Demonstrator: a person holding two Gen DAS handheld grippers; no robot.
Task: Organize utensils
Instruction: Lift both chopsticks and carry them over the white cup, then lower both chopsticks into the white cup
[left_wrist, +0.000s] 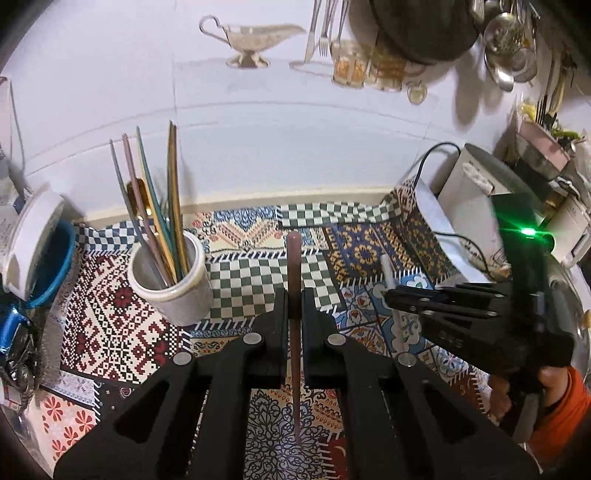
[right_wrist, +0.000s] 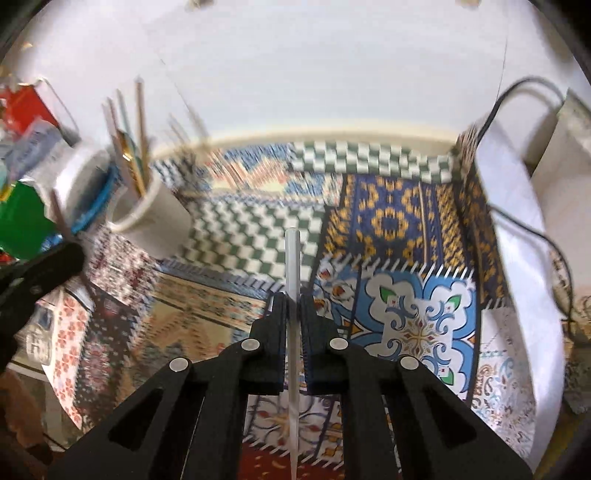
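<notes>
Left wrist view: a slim brownish chopstick (left_wrist: 294, 295) stands clamped upright between the left gripper (left_wrist: 294, 306) jaws, just right of the white holder (left_wrist: 171, 284) bristling with coloured chopsticks (left_wrist: 155, 206). Patterned cloth (left_wrist: 240, 280) lies open ahead, up to the wall. The right gripper (right_wrist: 294, 310) pinches a pale grey chopstick (right_wrist: 293, 295) likewise.

Motion-blurred white cup (right_wrist: 155, 218) and patterned cloth (right_wrist: 221, 295) — right wrist view's left half.

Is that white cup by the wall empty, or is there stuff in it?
Not empty. The white cup stands upright holding several thin colored sticks, gold, teal and pink, leaning out above its rim.
</notes>
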